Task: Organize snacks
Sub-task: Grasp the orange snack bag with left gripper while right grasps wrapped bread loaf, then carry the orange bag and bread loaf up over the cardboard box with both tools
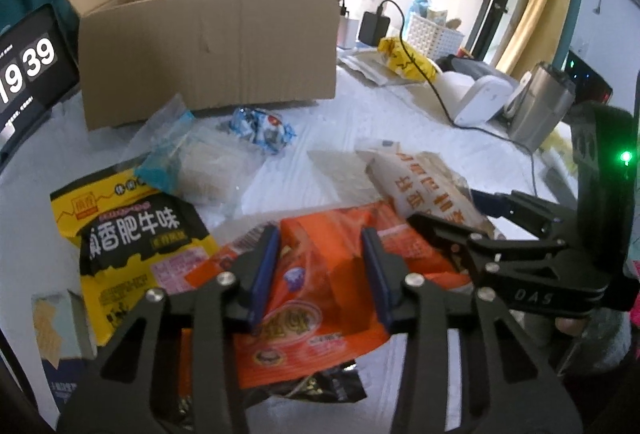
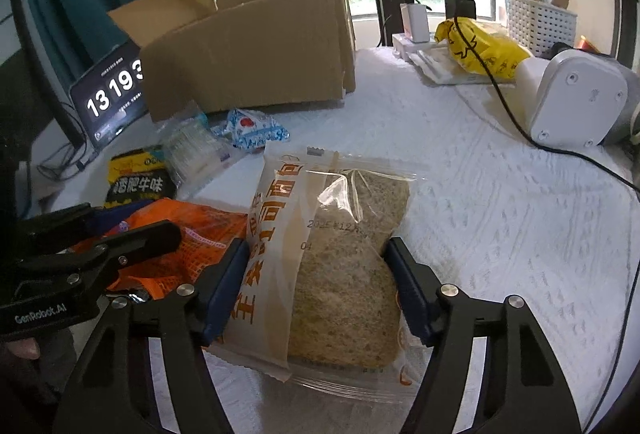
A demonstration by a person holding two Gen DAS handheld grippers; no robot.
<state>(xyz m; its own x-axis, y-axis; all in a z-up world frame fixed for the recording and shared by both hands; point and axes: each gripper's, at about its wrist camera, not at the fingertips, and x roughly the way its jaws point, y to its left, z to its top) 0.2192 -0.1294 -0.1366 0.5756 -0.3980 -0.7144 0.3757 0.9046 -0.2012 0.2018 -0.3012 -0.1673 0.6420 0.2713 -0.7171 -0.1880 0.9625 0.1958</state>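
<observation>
The orange snack packet is being pinched on the table by the left gripper, while the bread packet is being squeezed between the right gripper pads. With the orange packet being overlapped by the bread packet, one is likely being dragged when the other is lifted.

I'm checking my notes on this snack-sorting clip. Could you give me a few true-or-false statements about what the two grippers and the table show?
1. The left gripper has an orange packet between its fingers. True.
2. The right gripper straddles a can. False: a bag of sliced bread.
3. The cardboard box has its flaps open. True.
4. The bread bag lies inside the box. False: it lies on the white cloth, in front of the box.
5. A black cable crosses the cloth. True.
</observation>
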